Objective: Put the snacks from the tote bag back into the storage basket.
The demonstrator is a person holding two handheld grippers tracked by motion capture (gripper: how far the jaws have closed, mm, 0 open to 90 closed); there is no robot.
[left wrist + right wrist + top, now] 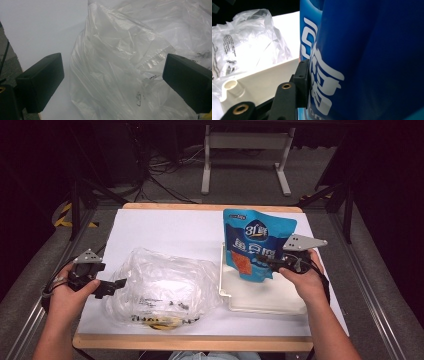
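The right gripper (pixel 270 262), right of centre in the high view, has its fingers clamped on the blue snack pouch (pixel 256 245), held upright over the white tray (pixel 265 297). The step looks like setting the pouch into the tray; next comes lowering and letting go. At lower left, the left gripper (pixel 112 286) has its fingers apart at the clear plastic bag (pixel 165 285) on the desk (pixel 165 227).

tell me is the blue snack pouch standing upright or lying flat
Upright. The blue printed snack pouch stands tall over the shallow white plastic tray, clamped at its side by the right gripper.
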